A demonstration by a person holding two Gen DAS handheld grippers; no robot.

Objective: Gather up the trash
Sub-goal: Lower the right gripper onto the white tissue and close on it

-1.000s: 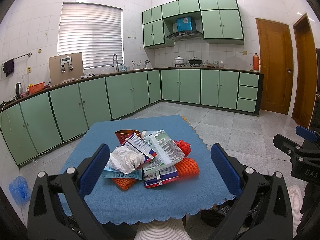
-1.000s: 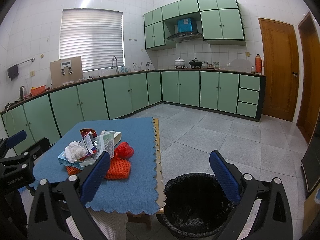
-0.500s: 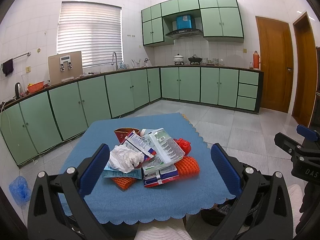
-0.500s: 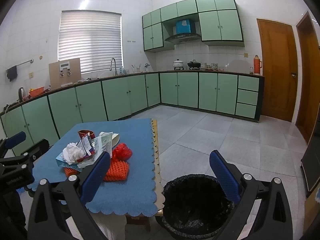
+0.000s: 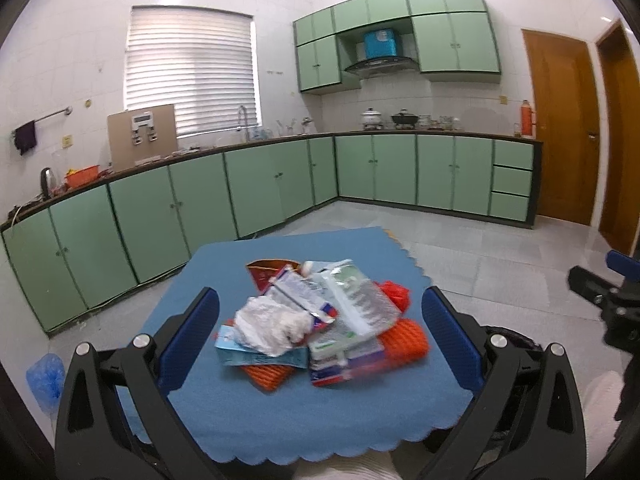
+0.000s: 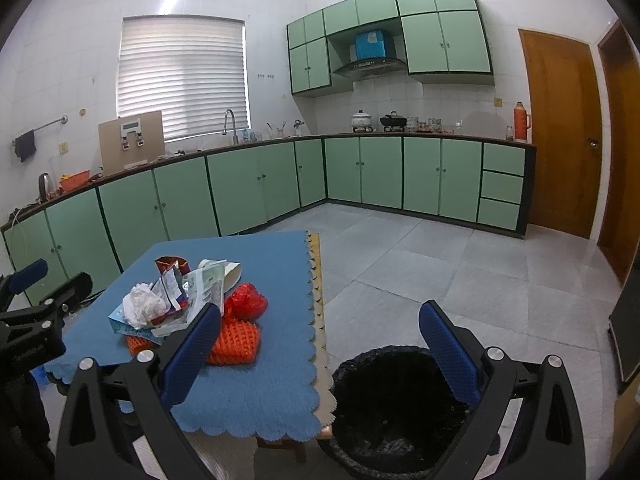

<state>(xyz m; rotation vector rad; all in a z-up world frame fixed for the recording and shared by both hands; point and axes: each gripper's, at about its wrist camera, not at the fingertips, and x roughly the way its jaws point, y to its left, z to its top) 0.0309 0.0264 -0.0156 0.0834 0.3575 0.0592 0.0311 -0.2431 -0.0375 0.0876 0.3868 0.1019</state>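
A heap of trash [image 5: 316, 320] lies on the blue-clothed table [image 5: 248, 412]: a crumpled white plastic bag [image 5: 272, 326], printed wrappers [image 5: 356, 300], orange foam netting [image 5: 404, 338] and a red net [image 5: 396, 294]. My left gripper [image 5: 320, 338] hangs open just in front of the heap, nothing between its fingers. In the right wrist view the same heap [image 6: 188, 304] sits left of the fingers. My right gripper [image 6: 320, 344] is open and empty above the black-lined trash bin [image 6: 392, 408], which stands on the floor by the table's right edge.
Green cabinets [image 6: 360, 176] line the far and left walls under a counter with pots and a sink. Two wooden doors [image 6: 560, 136] stand at the right. Bare tiled floor [image 6: 440, 260] stretches beyond the table. A blue bag [image 5: 44, 376] lies on the floor at left.
Both grippers have dipped slightly, so the trash heap sits a little higher in each view. Their fingers stay open and the heap has not moved.
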